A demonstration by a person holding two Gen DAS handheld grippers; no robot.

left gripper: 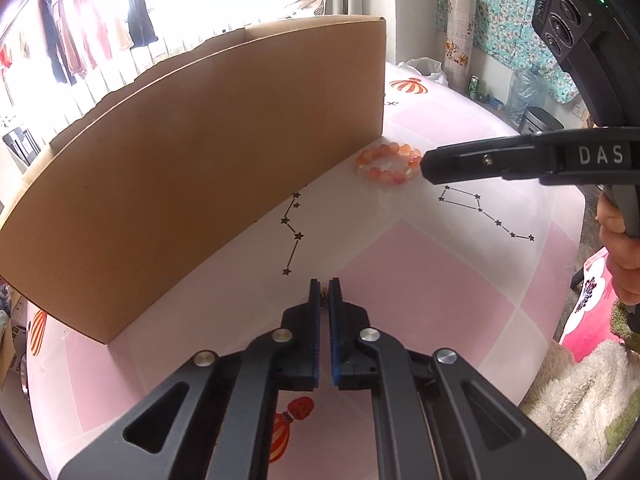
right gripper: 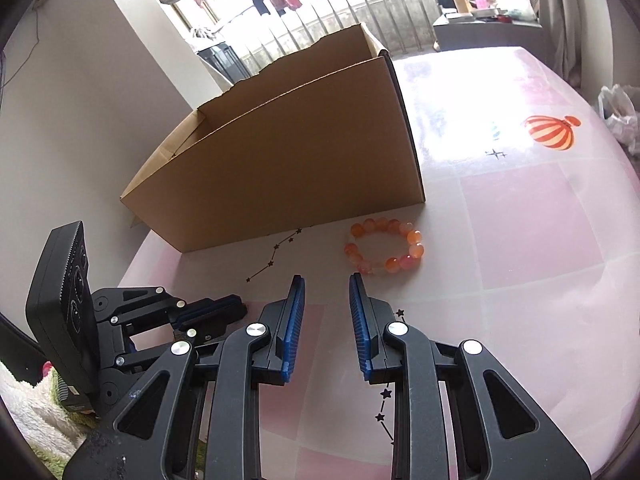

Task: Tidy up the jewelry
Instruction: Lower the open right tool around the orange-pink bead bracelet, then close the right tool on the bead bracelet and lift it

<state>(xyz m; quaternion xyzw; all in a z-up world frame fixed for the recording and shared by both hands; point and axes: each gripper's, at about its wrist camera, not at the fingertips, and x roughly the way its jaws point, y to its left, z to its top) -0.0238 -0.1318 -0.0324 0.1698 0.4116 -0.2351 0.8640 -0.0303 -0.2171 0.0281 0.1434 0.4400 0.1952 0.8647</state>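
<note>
An orange and pink bead bracelet (left gripper: 387, 163) lies on the pink table next to the corner of an open cardboard box (left gripper: 200, 152). It also shows in the right wrist view (right gripper: 383, 246), just ahead of my right gripper (right gripper: 326, 284), which is open and empty. My left gripper (left gripper: 325, 289) is shut on a small dark and gold piece of jewelry that barely shows between the pads, low over the table. In the left wrist view the right gripper's fingers (left gripper: 434, 166) reach in from the right, beside the bracelet. The left gripper also shows in the right wrist view (right gripper: 236, 308).
The cardboard box (right gripper: 288, 164) stands at the back left of the table, its top open. The tablecloth (right gripper: 520, 240) is pink and white with star and balloon prints. A fluffy blanket (left gripper: 580, 392) lies beyond the table's right edge. Bottles and a bin (left gripper: 536, 120) stand far right.
</note>
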